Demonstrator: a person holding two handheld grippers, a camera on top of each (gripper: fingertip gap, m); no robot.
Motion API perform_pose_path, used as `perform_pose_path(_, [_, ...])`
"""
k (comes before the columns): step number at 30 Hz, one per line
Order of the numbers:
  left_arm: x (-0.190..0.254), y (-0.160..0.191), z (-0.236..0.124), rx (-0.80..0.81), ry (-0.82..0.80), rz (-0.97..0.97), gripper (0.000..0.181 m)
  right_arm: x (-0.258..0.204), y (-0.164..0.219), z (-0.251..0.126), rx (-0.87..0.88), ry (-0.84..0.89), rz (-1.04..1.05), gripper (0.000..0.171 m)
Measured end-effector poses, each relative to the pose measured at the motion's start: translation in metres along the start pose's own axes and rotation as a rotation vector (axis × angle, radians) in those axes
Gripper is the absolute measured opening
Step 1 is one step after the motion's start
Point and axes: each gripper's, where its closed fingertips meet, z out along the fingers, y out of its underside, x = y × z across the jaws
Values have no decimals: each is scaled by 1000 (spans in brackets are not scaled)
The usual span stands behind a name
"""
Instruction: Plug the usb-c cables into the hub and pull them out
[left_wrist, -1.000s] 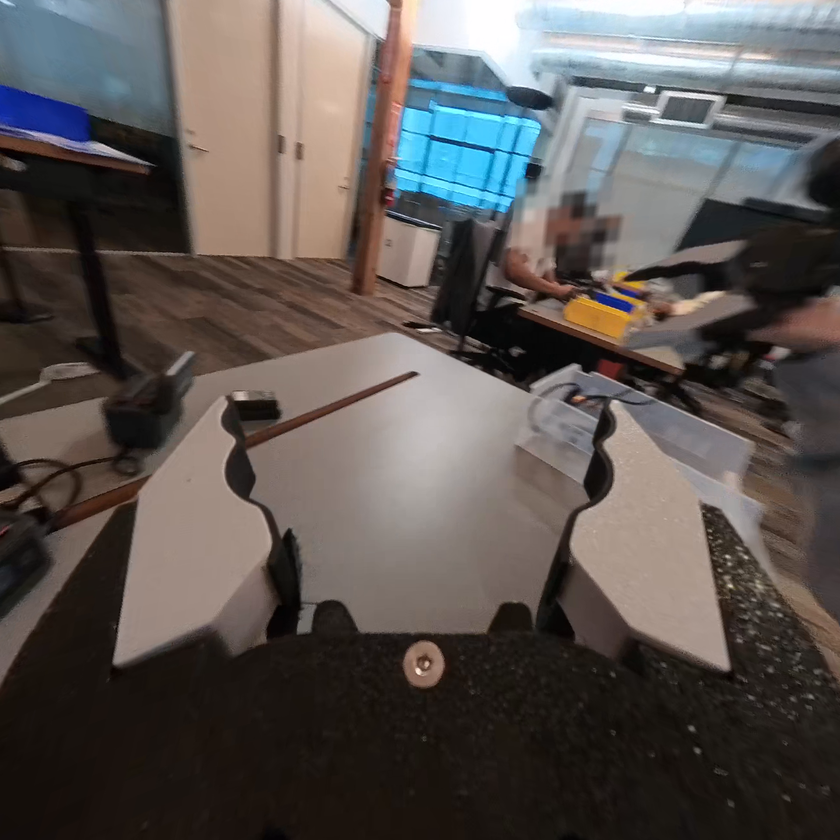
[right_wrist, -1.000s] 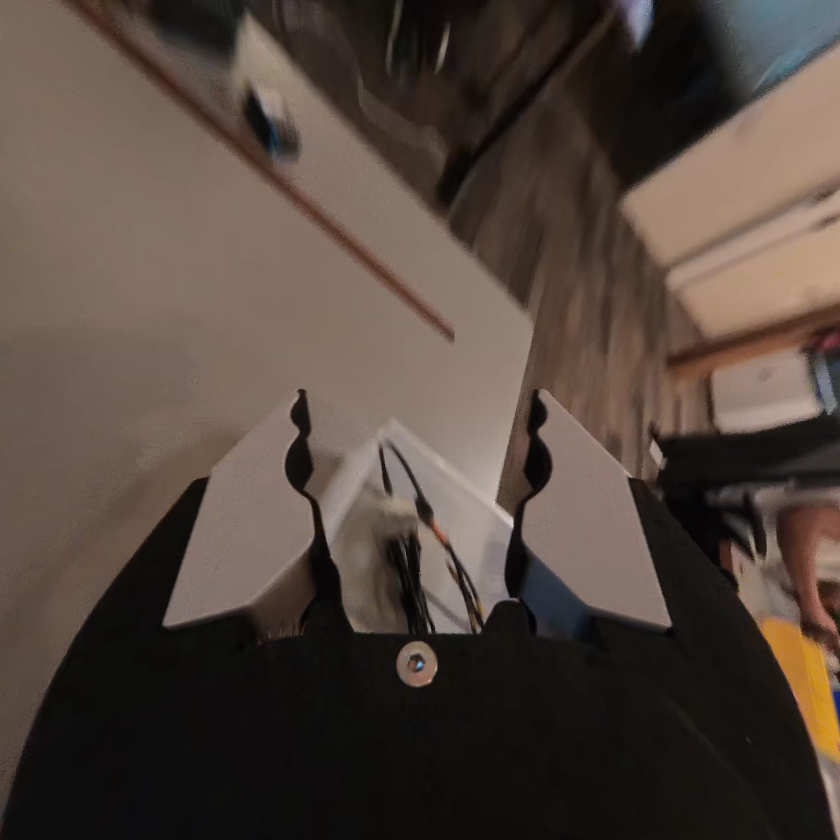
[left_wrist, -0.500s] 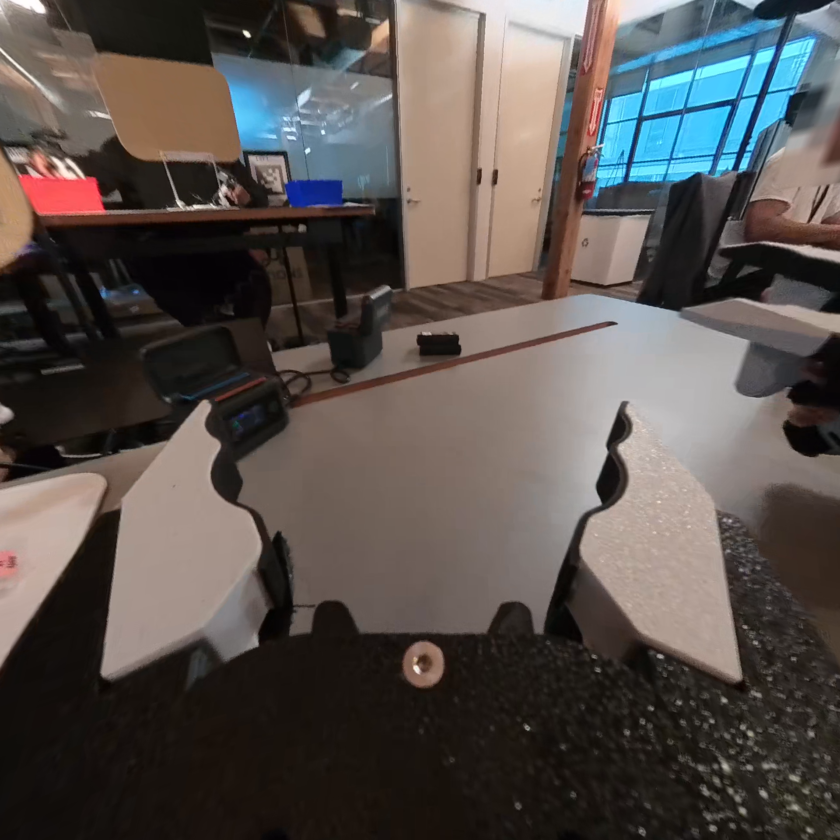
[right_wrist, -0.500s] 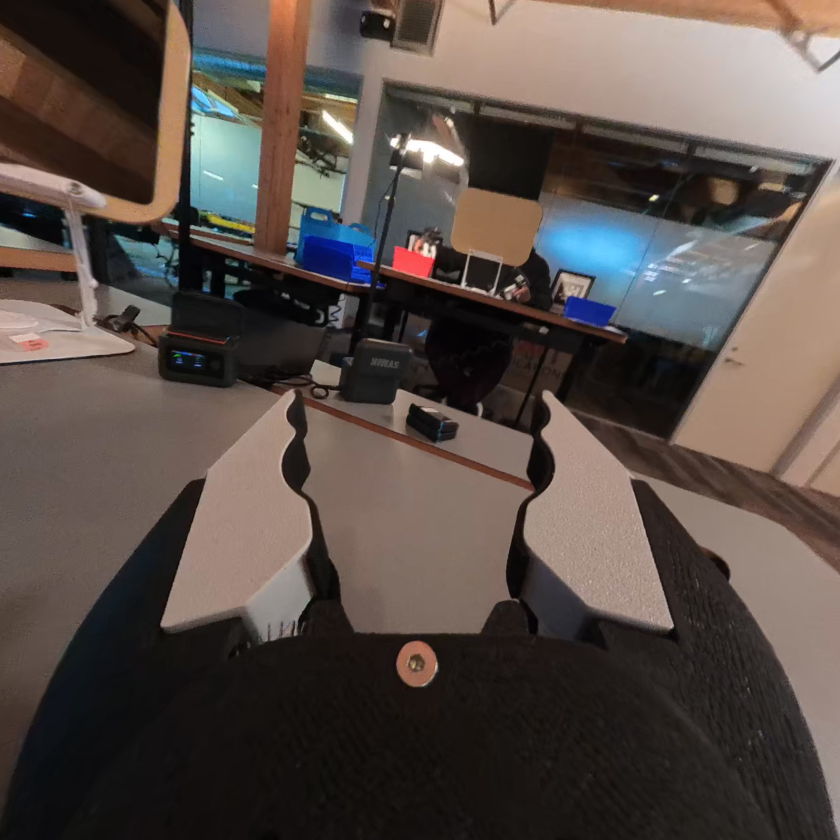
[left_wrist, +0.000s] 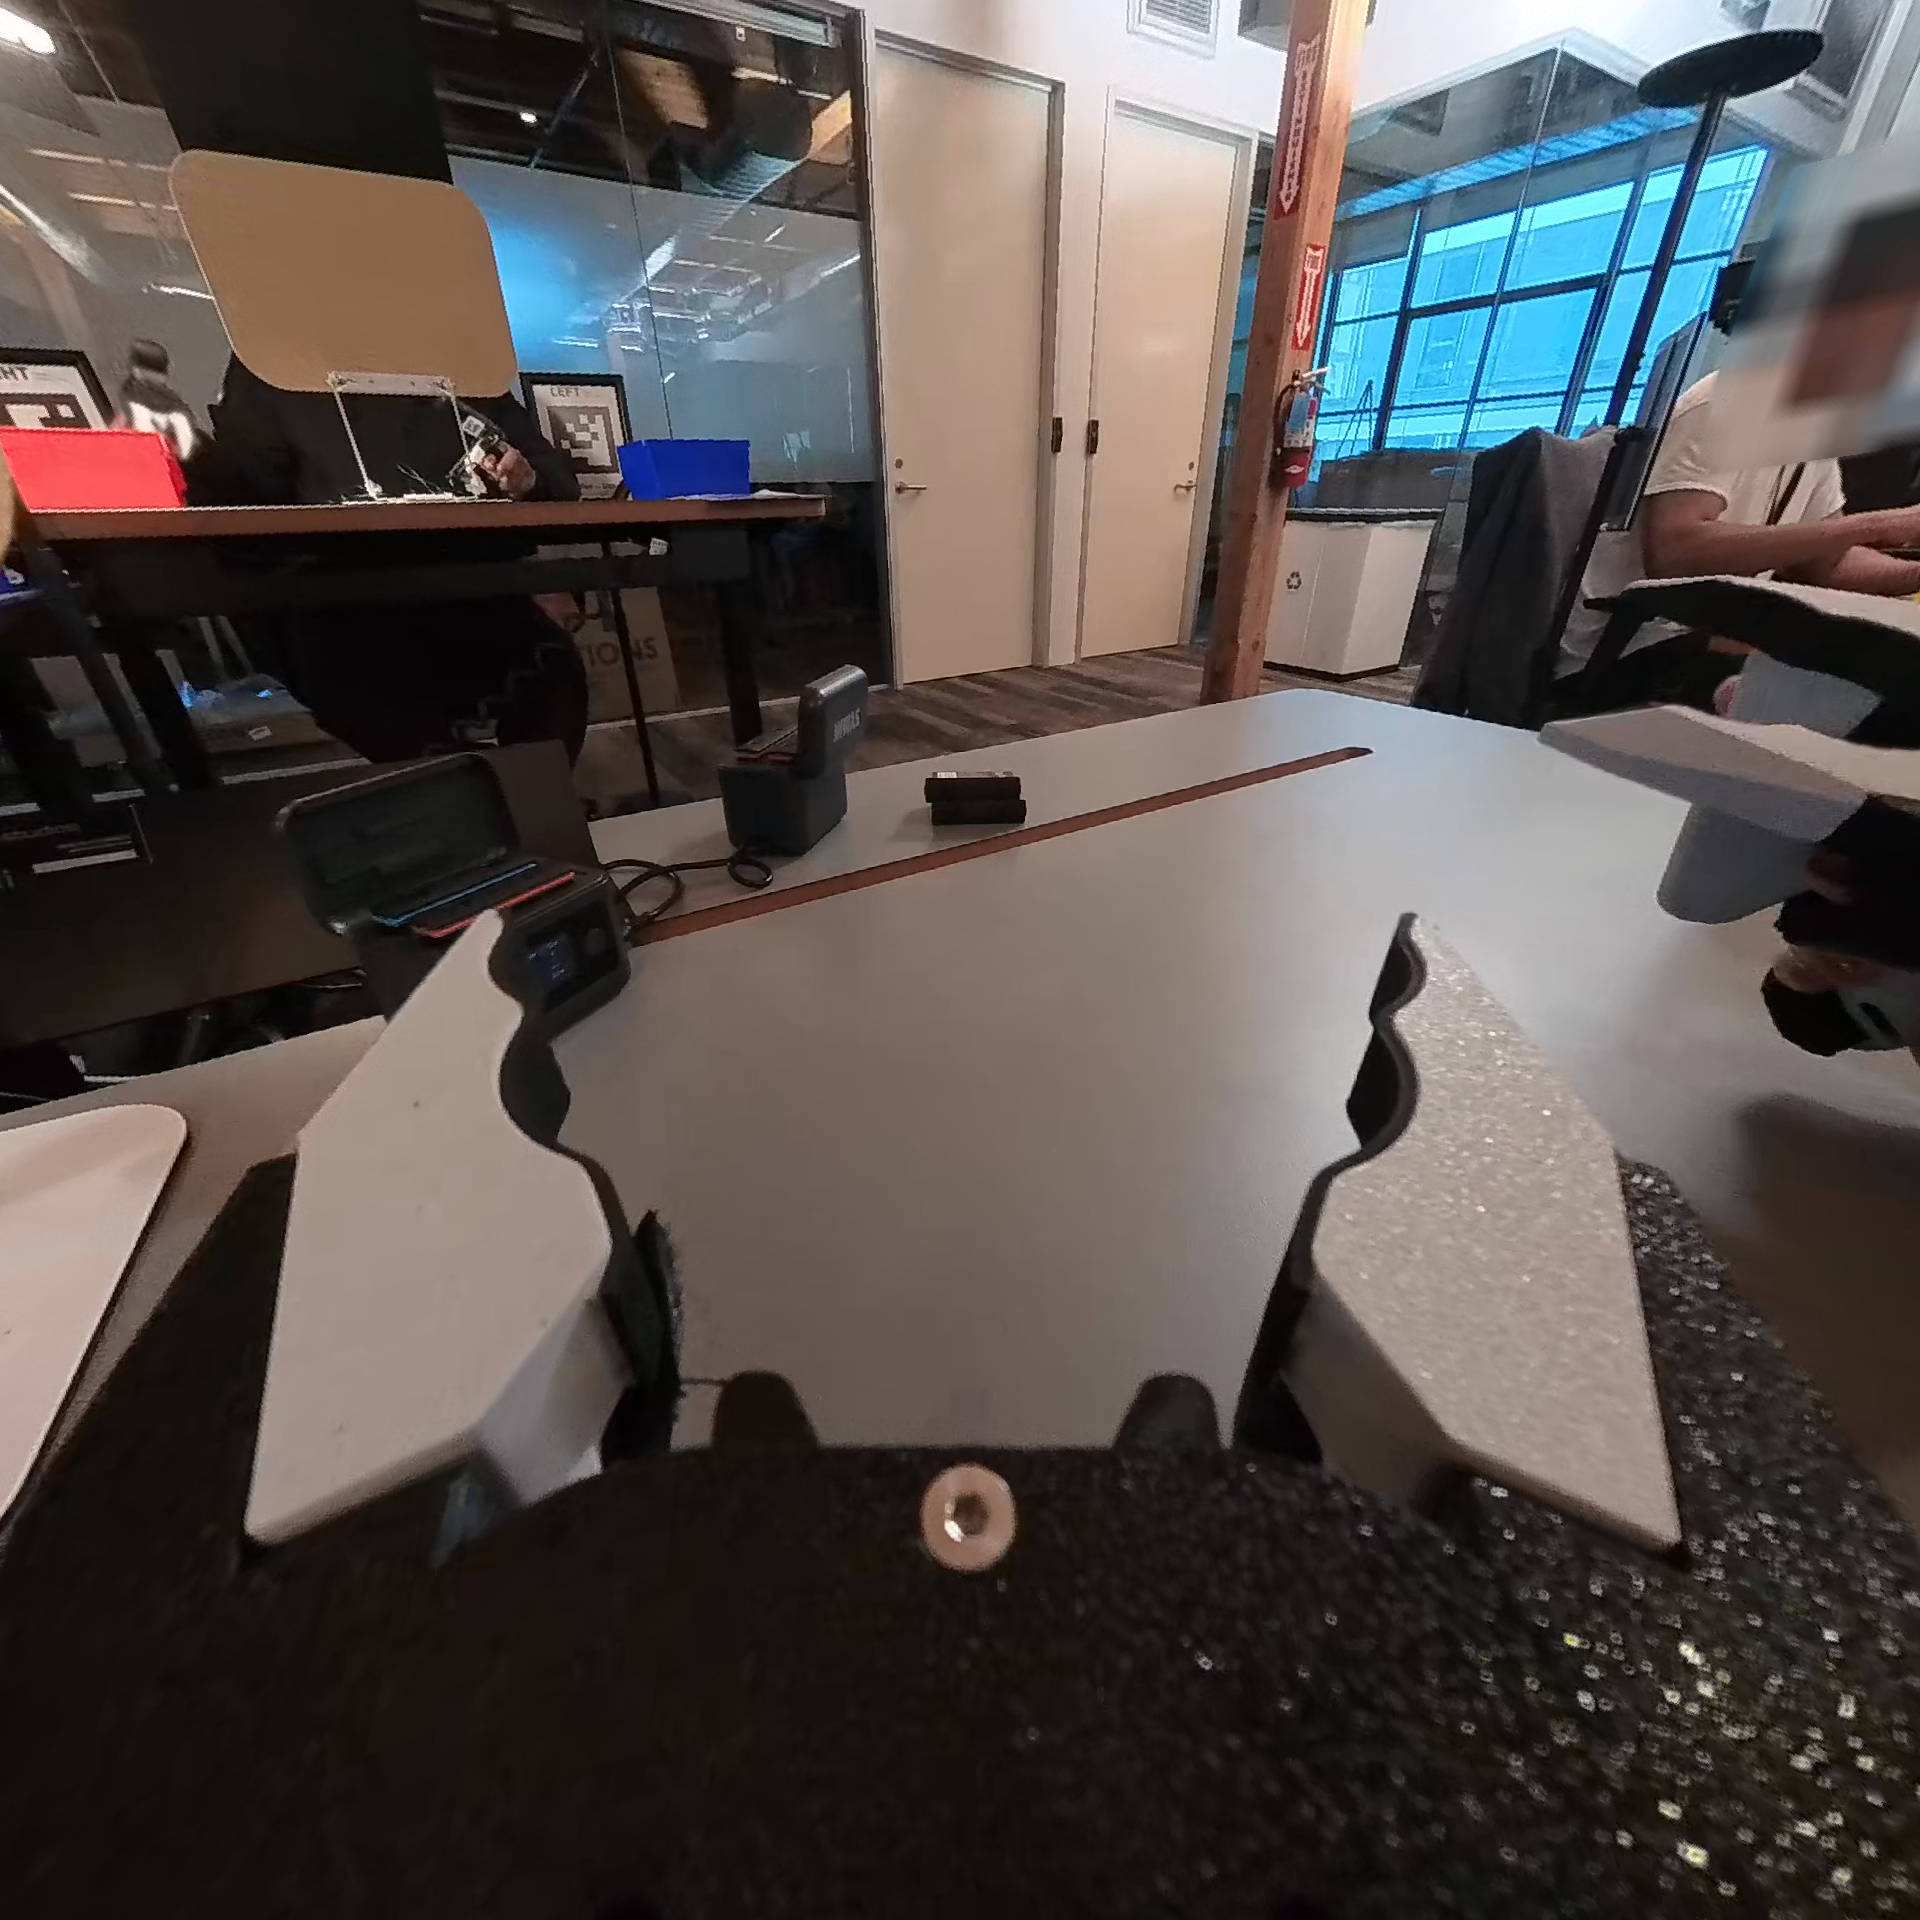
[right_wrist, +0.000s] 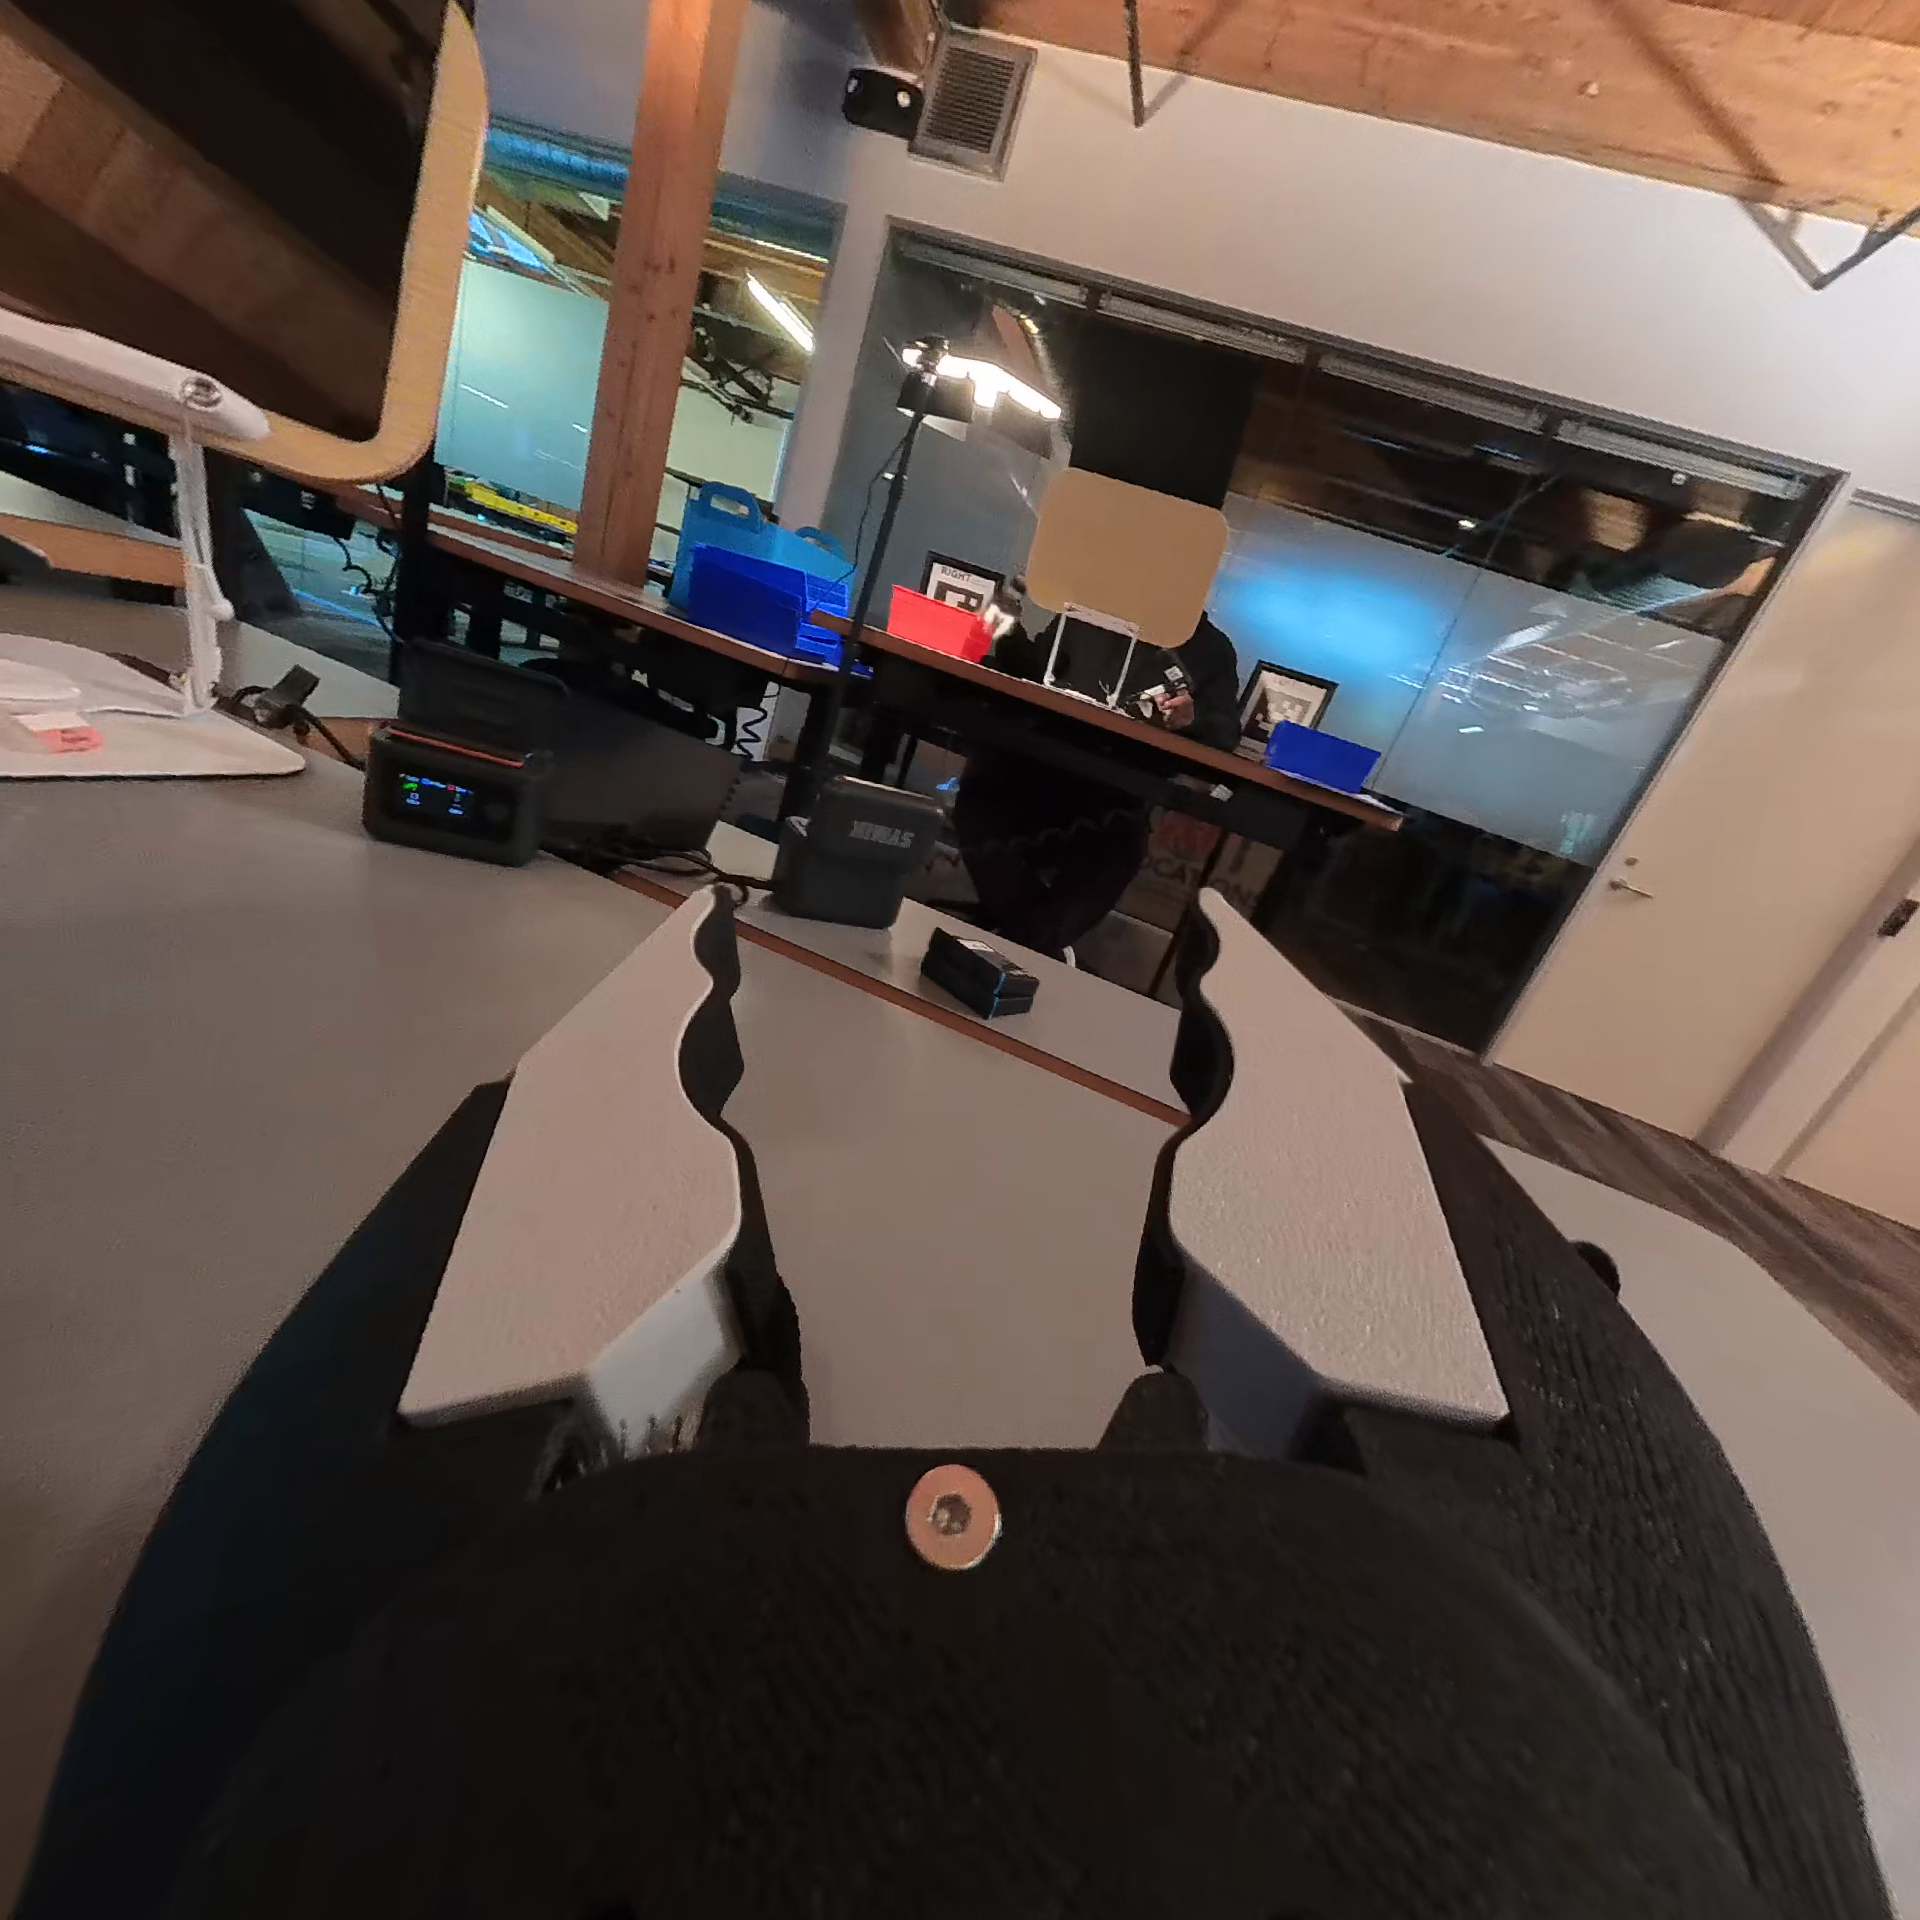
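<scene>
1. Left gripper (left_wrist: 951, 1049): the two white fingers are spread wide with nothing between them. It hangs low over the grey table (left_wrist: 935, 1091), pointing toward the far edge.
2. Right gripper (right_wrist: 961, 997): its fingers are also spread, somewhat less widely, and hold nothing. Bare table top shows through the gap.
3. In the left wrist view, the right gripper appears at the right edge of the frame, above the table, with a gloved hand (left_wrist: 1860, 914) around it.
4. Task items: neither the hub nor the USB-C cables can be seen in either view, so their location cannot be told.
5. Table layout: a thin brown strip (left_wrist: 997, 847) runs across the table top, with the items below lying near or beyond it, on the far side.
6. Small black box (right_wrist: 980, 971): lies flat just beyond the strip, and in the right wrist view it shows between the right gripper's fingertips.
7. Dark grey box (left_wrist: 795, 774): stands upright to the left of the small black box, with a black cord (left_wrist: 675, 883) coiled beside it.
8. Device with a lit screen (right_wrist: 452, 795): sits farther left, near the table's edge; an open black case (left_wrist: 416, 852) stands directly behind it.
9. White pad (right_wrist: 156, 743): lies at the far left of the table, and a white stand (right_wrist: 197, 582) rises from it.
10. Background: a person (right_wrist: 1101, 790) sits at another desk beyond the table, where blue bins (right_wrist: 758, 592) and a red bin (right_wrist: 935, 618) rest.
</scene>
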Motion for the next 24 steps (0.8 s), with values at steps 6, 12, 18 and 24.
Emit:
perform_pose_path(6, [11,1,7,-8,33,55,151,-2,2,3,2,-16,-4,82])
perform_pose_path(12, [15,1,12,-6,51,57,152,3,5,3,-7,-13,43,82])
perform_pose_path(18, [16,3,13,-40,64,24,154,3,7,3,-11,-36,117,82])
perform_pose_path(24, [25,-67,-31,-16,13,103,147,4,4,0,8,-39,146,82])
